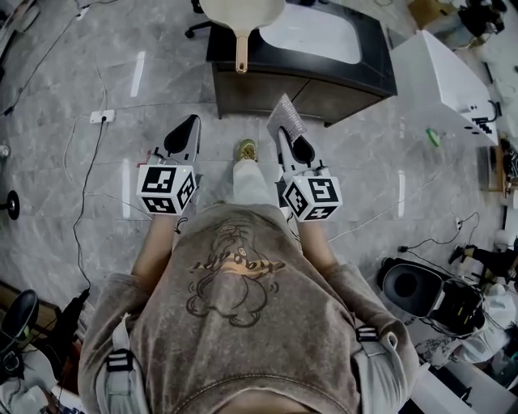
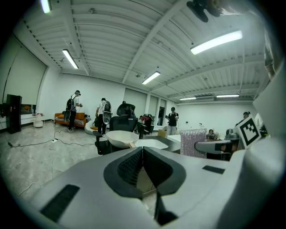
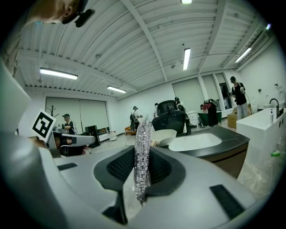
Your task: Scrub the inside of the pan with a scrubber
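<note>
The cream pan [image 1: 241, 11] with a wooden handle [image 1: 241, 50] rests on the dark counter [image 1: 374, 61], left of a white sink [image 1: 312, 32]. I stand on the floor short of the counter. My right gripper [image 1: 290, 137] is shut on a flat silver mesh scrubber [image 1: 285, 116], which stands on edge between the jaws in the right gripper view [image 3: 142, 156]. My left gripper [image 1: 191, 123] is shut with nothing between its pads [image 2: 129, 167]. Both point toward the counter. The pan shows ahead in the left gripper view [image 2: 120, 137] and in the right gripper view [image 3: 163, 136].
A white cabinet [image 1: 449, 77] stands right of the counter. Cables and a power strip [image 1: 101, 116] lie on the marble floor at left. A black round bin [image 1: 411, 287] and gear sit at lower right. Several people [image 2: 73, 109] and office chairs [image 3: 170, 117] stand far back.
</note>
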Action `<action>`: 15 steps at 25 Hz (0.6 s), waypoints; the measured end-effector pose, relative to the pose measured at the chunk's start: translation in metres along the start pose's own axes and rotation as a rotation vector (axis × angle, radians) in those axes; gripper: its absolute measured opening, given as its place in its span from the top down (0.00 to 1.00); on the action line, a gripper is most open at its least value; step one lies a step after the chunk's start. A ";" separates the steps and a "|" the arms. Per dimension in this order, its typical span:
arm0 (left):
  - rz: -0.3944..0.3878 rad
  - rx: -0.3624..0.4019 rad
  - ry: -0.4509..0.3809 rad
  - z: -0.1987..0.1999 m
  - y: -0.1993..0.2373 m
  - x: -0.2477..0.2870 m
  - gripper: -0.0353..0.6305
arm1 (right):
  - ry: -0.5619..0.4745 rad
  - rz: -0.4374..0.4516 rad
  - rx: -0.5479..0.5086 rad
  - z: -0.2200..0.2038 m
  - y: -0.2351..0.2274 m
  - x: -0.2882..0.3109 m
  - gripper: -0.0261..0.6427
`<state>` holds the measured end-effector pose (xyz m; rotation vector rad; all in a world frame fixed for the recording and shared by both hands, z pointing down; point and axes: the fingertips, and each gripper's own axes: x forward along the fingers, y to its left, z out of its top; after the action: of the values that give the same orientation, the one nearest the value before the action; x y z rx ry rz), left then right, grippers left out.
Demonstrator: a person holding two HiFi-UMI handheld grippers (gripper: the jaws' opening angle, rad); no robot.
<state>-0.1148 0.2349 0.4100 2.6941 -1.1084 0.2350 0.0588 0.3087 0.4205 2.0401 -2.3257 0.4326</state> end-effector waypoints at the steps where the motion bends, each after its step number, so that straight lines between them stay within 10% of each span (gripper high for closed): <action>1: 0.001 -0.002 0.000 0.002 0.004 0.007 0.92 | -0.001 0.004 -0.001 0.002 -0.002 0.008 0.83; 15: 0.031 -0.002 0.008 0.047 0.063 0.116 0.92 | -0.008 0.025 0.043 0.048 -0.065 0.122 0.83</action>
<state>-0.0747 0.1015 0.4000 2.6740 -1.1481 0.2490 0.1118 0.1732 0.4108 2.0361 -2.3697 0.4803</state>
